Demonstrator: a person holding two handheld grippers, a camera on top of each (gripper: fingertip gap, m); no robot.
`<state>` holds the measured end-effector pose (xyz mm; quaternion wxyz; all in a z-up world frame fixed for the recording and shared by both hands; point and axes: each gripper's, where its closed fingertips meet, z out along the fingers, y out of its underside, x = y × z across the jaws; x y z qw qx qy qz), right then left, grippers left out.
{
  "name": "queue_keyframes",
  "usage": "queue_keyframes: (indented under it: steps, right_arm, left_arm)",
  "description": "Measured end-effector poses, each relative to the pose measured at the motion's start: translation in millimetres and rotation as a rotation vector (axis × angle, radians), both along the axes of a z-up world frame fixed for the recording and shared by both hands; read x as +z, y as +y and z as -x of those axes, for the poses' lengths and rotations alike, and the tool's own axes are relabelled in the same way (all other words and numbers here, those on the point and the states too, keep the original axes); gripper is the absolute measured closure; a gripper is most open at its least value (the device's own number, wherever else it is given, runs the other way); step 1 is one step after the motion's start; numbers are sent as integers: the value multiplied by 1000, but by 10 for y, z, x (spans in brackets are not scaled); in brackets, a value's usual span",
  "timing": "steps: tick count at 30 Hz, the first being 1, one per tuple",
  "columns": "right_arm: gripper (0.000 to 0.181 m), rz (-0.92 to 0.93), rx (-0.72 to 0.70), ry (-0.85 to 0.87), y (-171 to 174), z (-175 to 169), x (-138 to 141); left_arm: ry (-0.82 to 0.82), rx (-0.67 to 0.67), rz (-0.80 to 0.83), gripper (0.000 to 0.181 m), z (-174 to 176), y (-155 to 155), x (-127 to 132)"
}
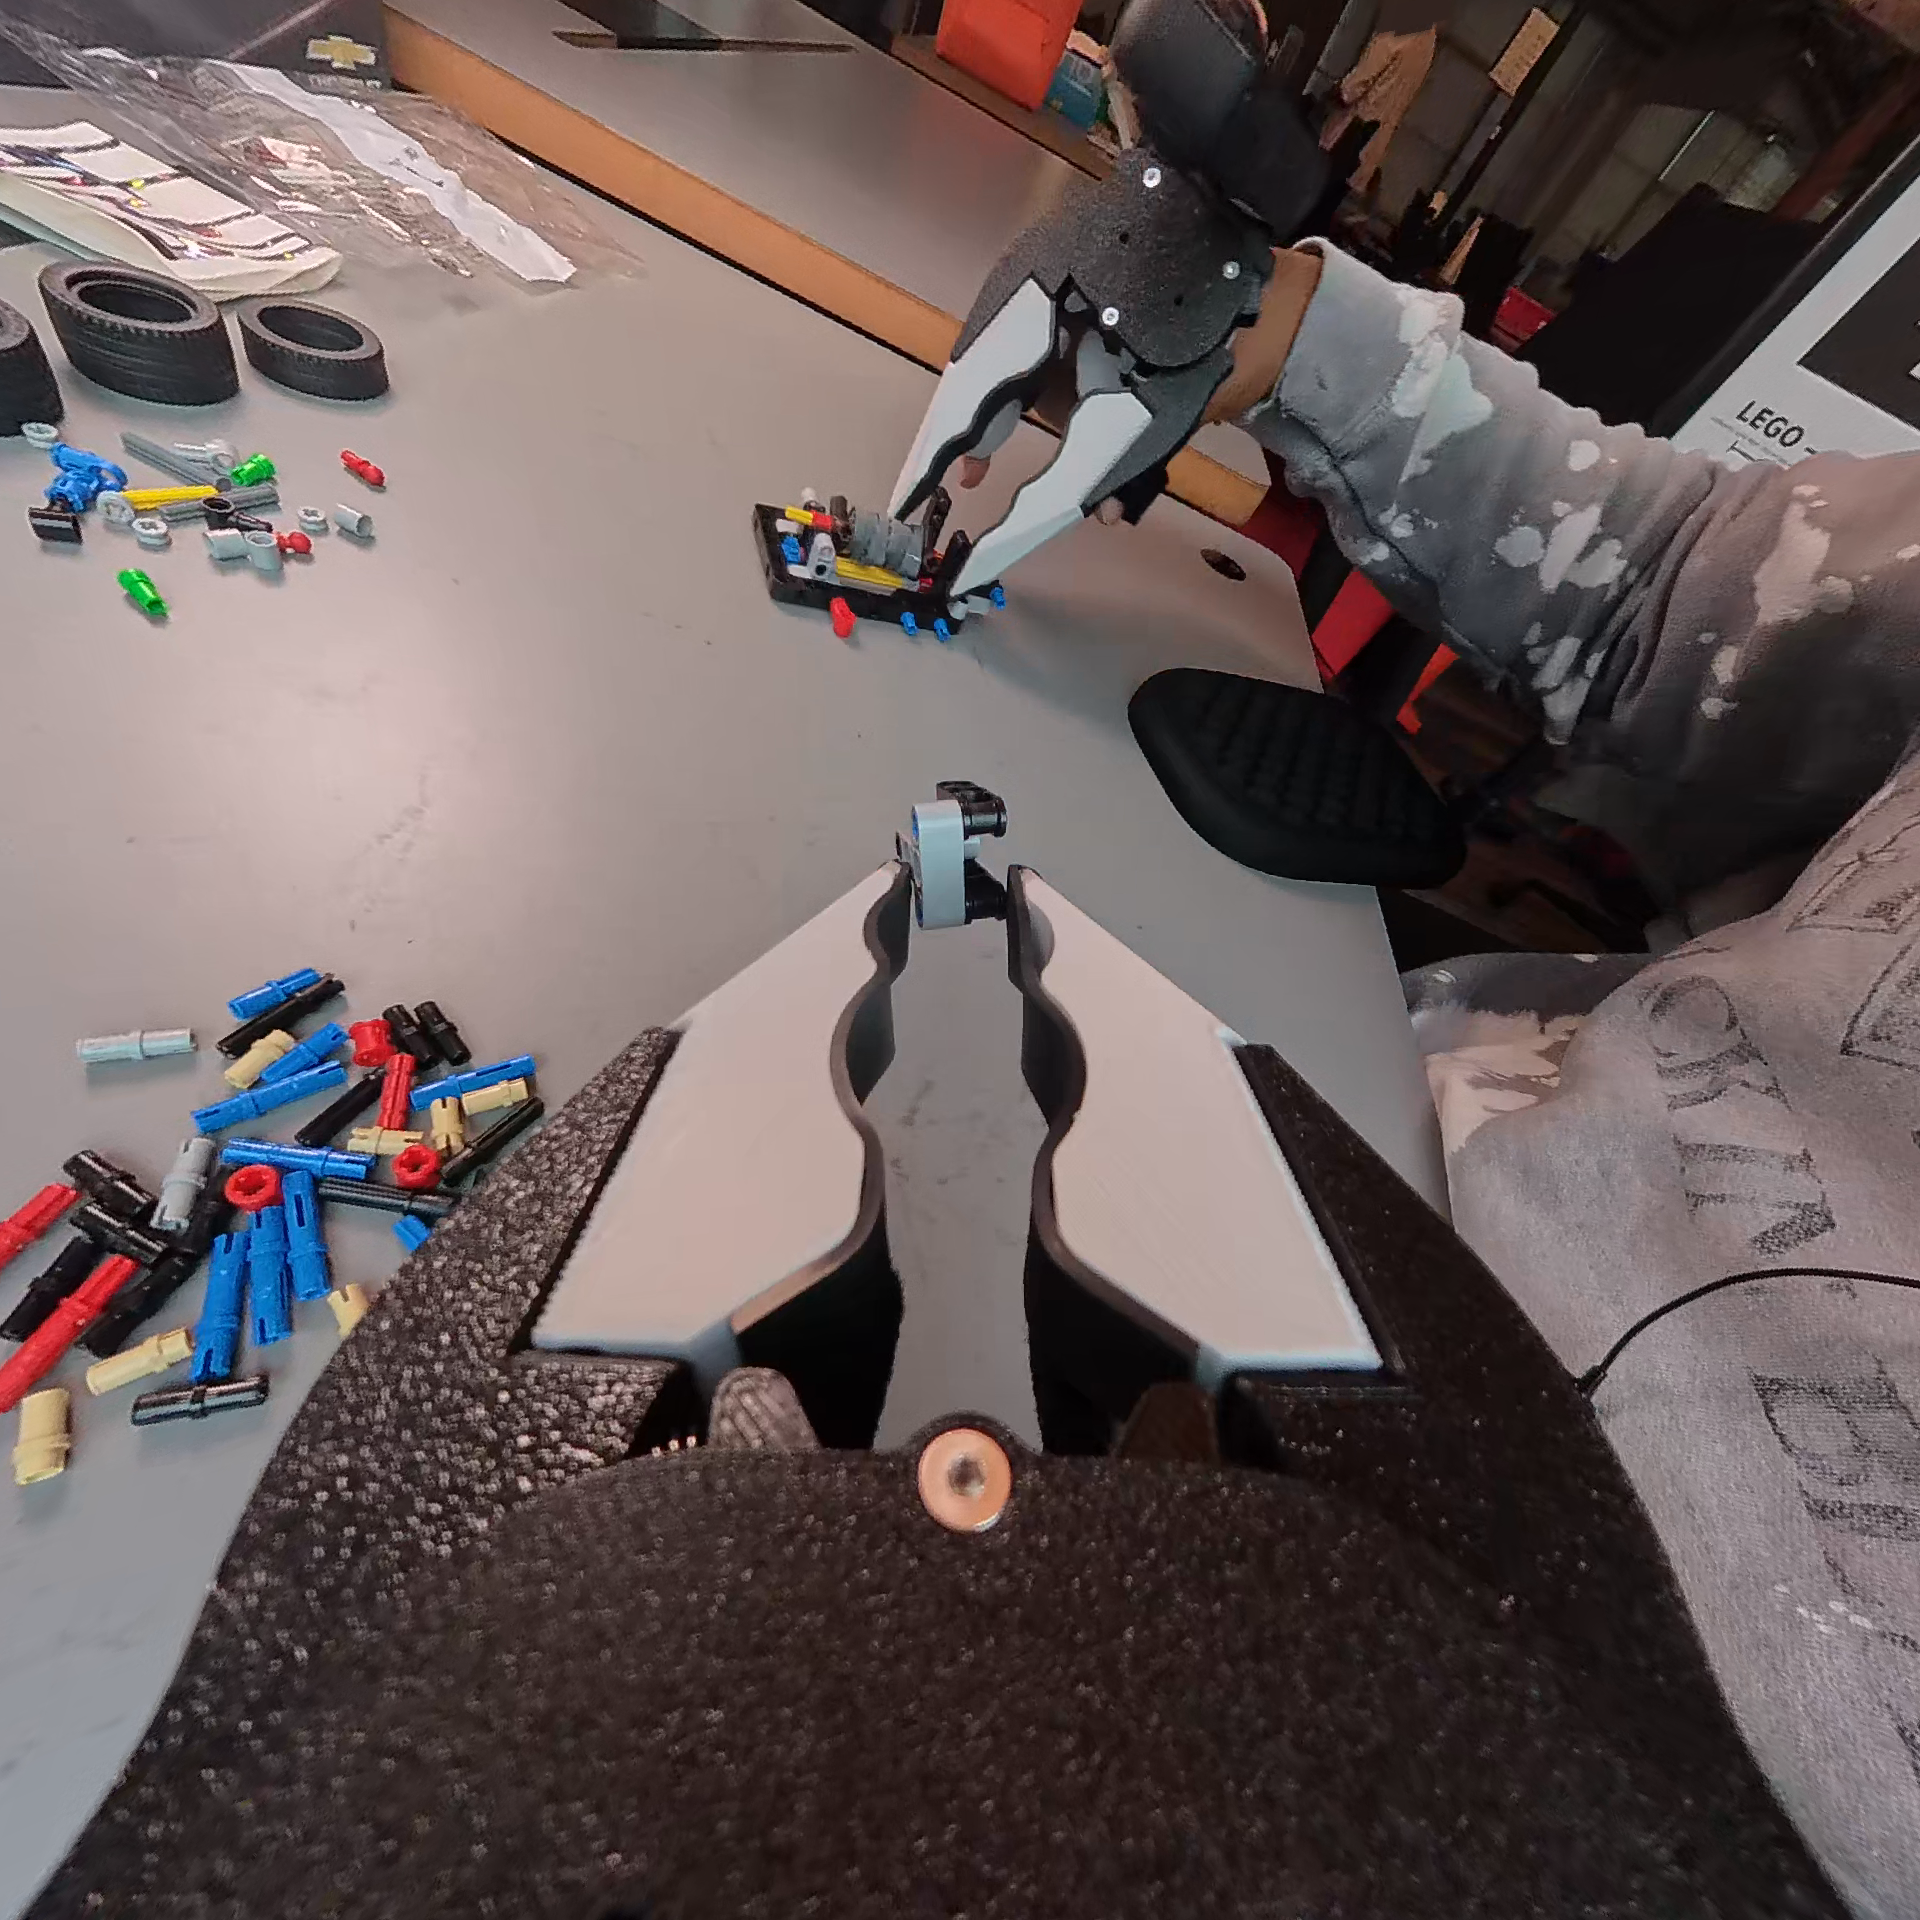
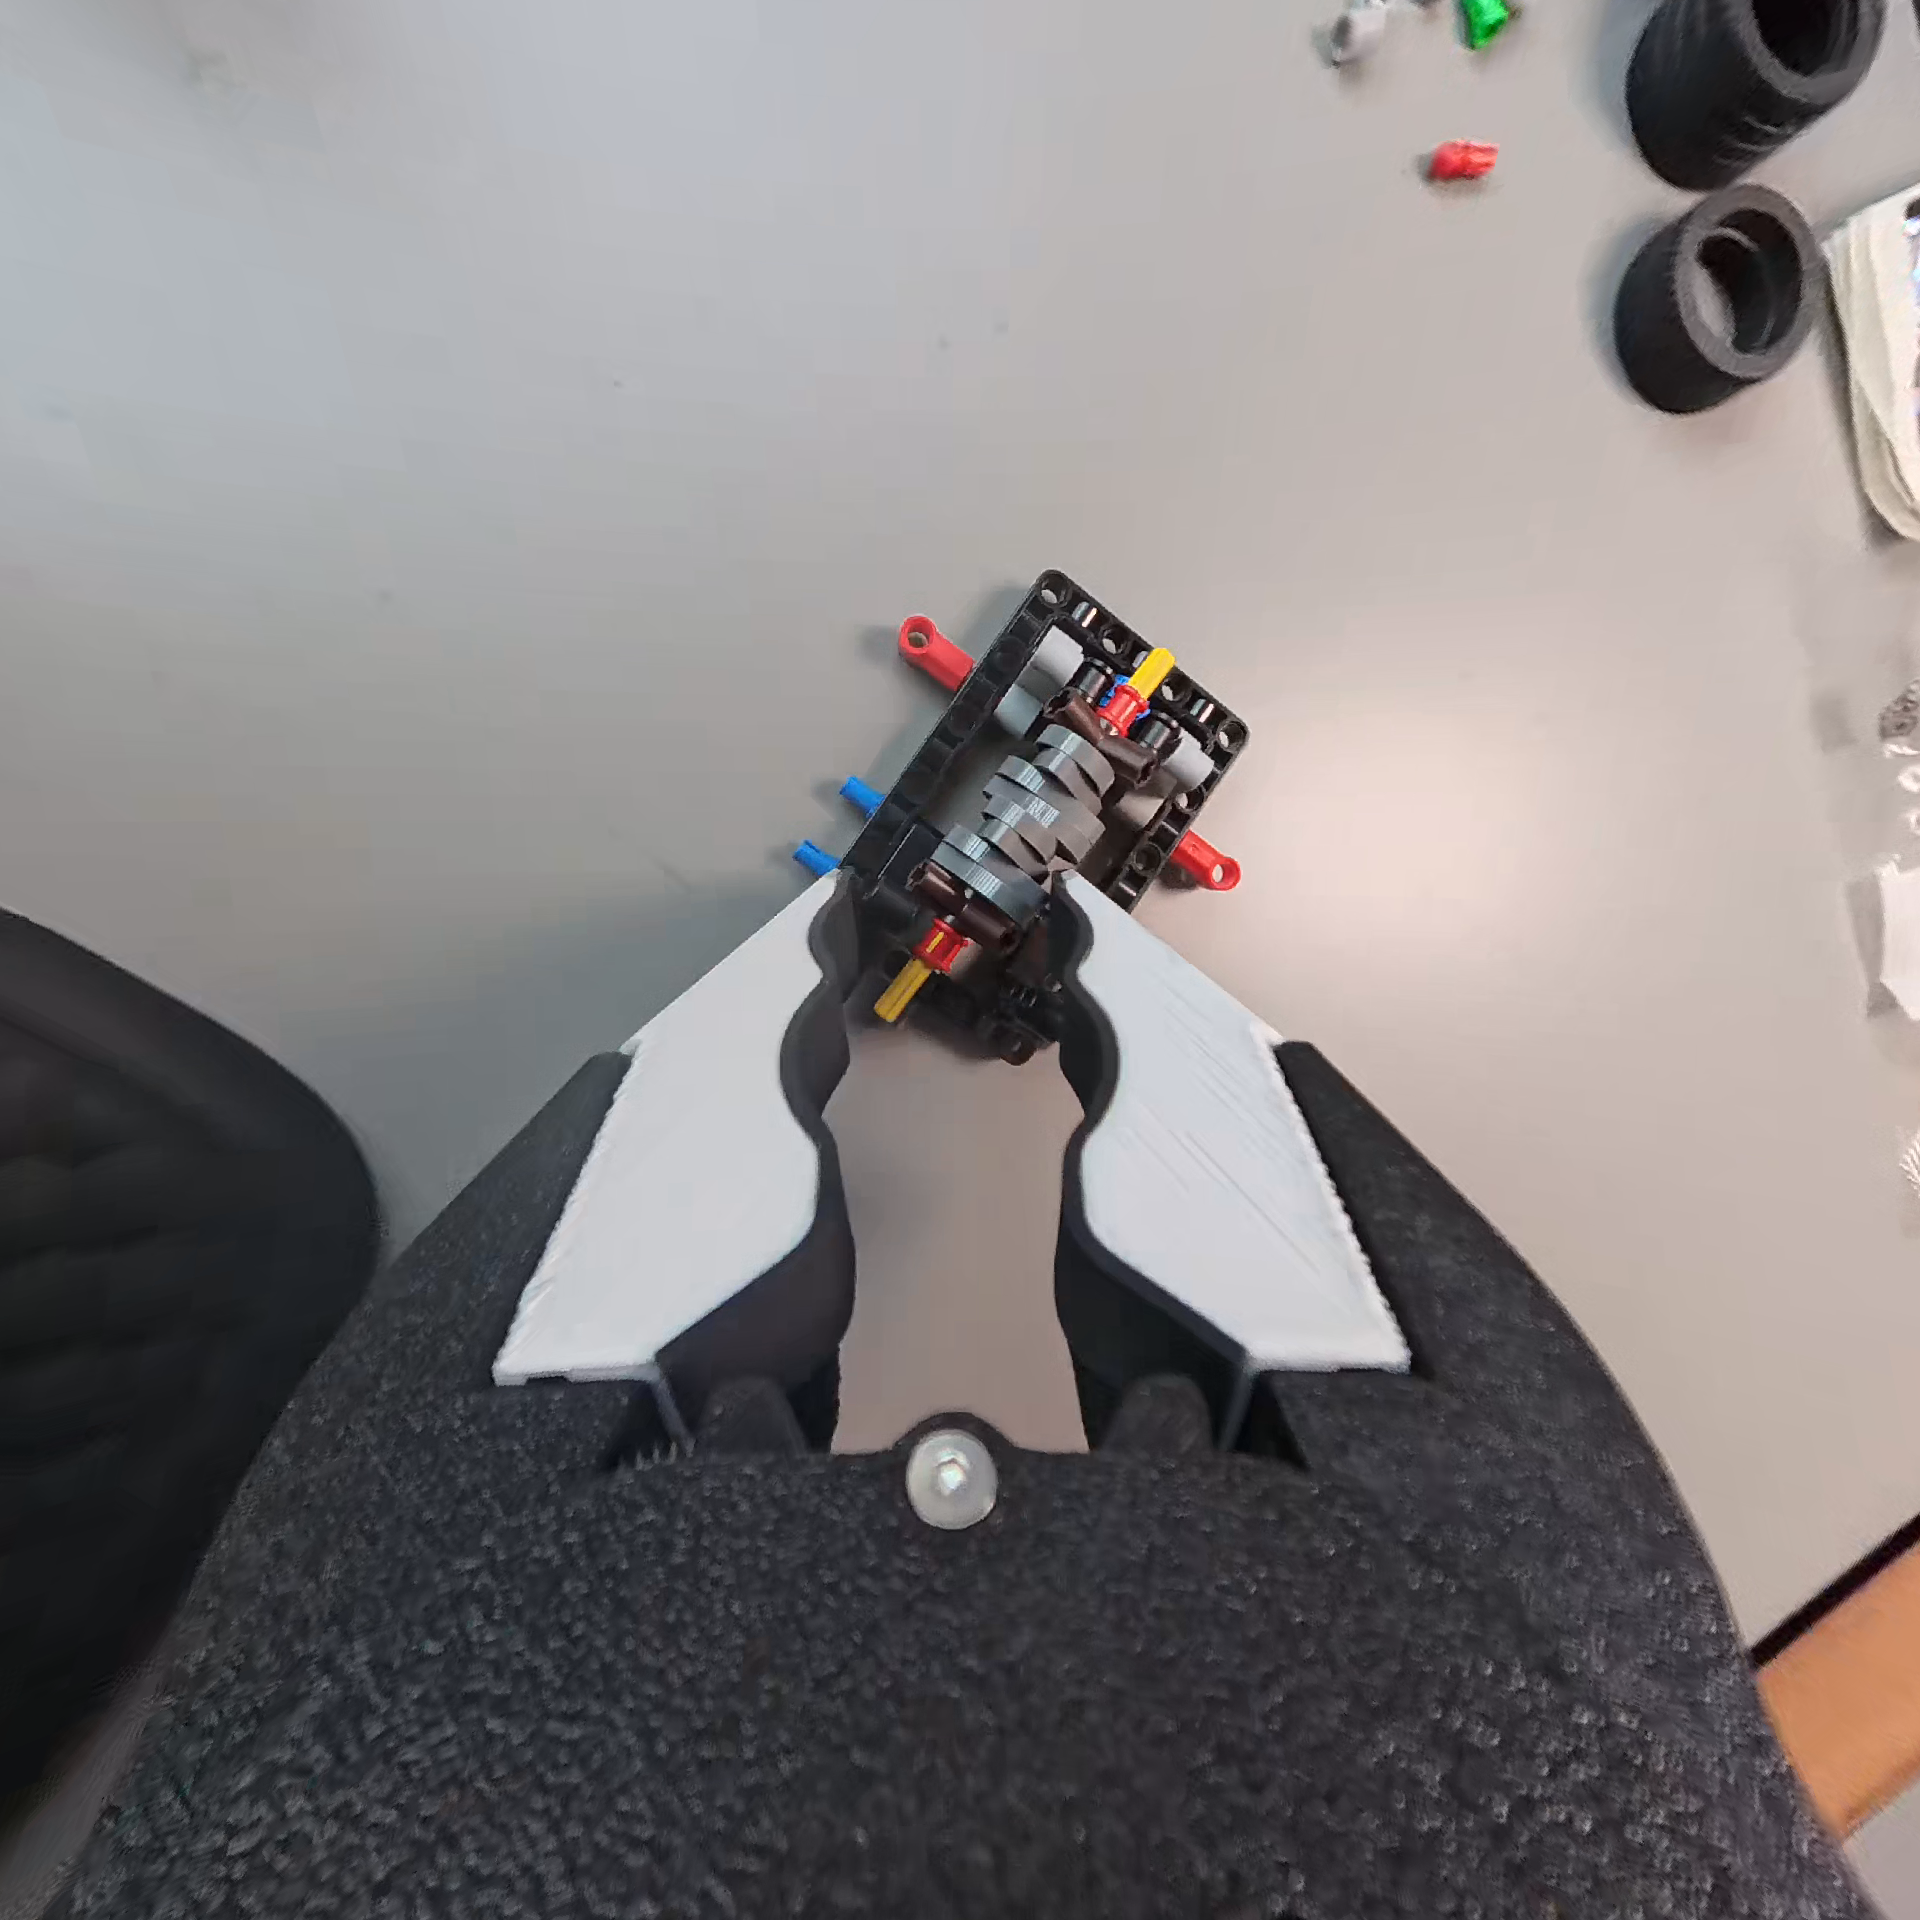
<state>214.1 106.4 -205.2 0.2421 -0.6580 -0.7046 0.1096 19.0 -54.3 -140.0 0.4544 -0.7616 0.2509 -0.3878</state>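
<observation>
My left gripper is shut on a small grey and black connector piece and holds it at its fingertips above the grey table. A black frame assembly with grey discs, a yellow axle and red and blue pins lies on the table. My right gripper is closed around its near end, one finger on each side. In the left wrist view the right gripper sits on the assembly at the far right, held by a hand in a grey sleeve.
A pile of loose red, blue, black and tan pins lies at near left. More small parts, black tyres and plastic bags with a sticker sheet lie at far left. A black chair seat is beyond the table's right edge. The left gripper's tips are roughly 25 centimetres from the right gripper's.
</observation>
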Motion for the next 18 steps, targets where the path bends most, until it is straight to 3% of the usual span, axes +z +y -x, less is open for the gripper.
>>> queue_keyframes:
  steps: [1, 4, 6, 11, 14, 18]
  right_arm:
    - [145, -8, -16, -1, 118, -47, 4]
    - [133, -135, -100, -23, 470, -96, 133]
    - [135, -164, -108, 123, 415, 216, 411]
    - [140, 110, 9, 561, -598, 1381, 1001]
    - [137, 301, 53, 649, -1126, 1866, 1007]
    - [134, 431, 96, 676, -1416, 2195, 871]
  left_arm:
    - [-1, 2, -9, 163, -3, 3, 12]
    - [24, 26, -65, 163, 16, 27, 49]
    - [78, 60, -147, 163, 46, 62, 83]
    - [306, 183, -396, 164, 152, 159, 149]
    - [437, 225, -521, 164, 179, 168, 186]
    - [685, 284, -715, 163, 250, 190, 210]
